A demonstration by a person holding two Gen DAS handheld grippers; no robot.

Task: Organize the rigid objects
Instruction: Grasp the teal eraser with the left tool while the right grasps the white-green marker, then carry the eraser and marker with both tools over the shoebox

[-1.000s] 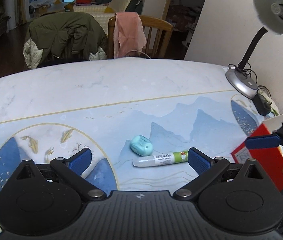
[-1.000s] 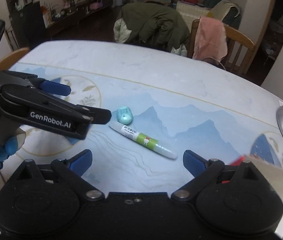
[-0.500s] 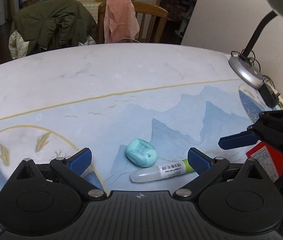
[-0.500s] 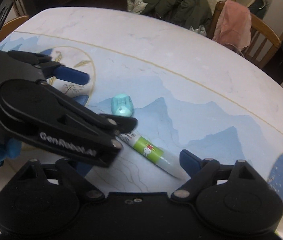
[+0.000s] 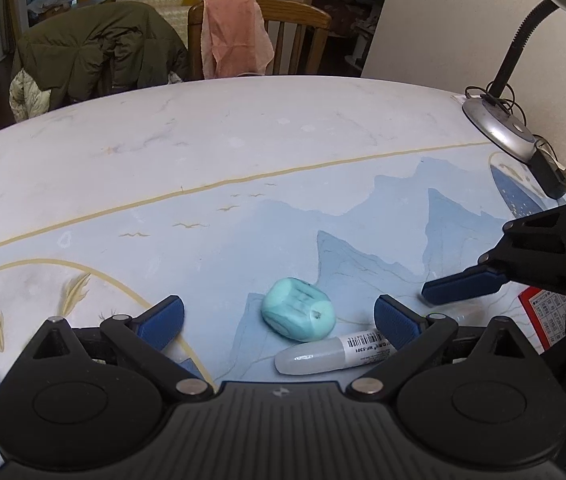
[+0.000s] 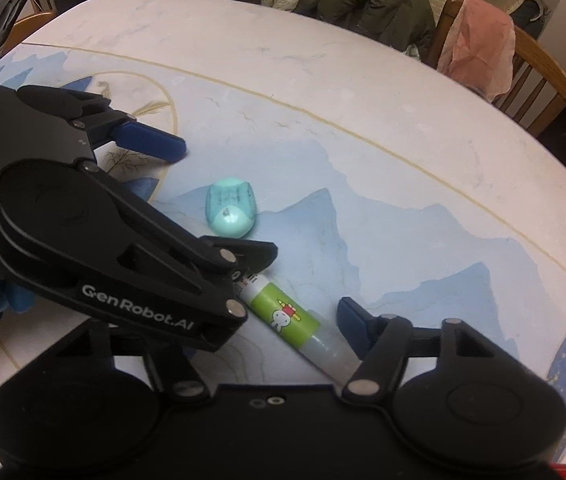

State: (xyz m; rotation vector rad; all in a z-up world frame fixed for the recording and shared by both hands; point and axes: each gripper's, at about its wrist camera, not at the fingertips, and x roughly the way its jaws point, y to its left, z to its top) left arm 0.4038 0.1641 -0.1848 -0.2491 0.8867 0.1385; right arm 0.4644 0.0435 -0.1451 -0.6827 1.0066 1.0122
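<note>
Right hand-held gripper (image 6: 283, 320) is being closed around the glue stick (image 6: 291, 316), pads not yet pressing; centre it. Left hand-held gripper (image 5: 279, 316) is being held wide over the teal eraser (image 5: 298, 314).

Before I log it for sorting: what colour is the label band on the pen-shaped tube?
Bright green on the tube, with a small white cartoon figure; clearest in the right wrist view.

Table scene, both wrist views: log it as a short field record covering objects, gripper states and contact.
surface: table with a printed mountain pattern
object 1: teal eraser, lying free
object 2: glue pen, lying beside the eraser
left gripper: open, straddling the eraser, no contact
right gripper: jaws closing around the glue pen, pads not yet pressing
background: desk lamp, red box
</note>
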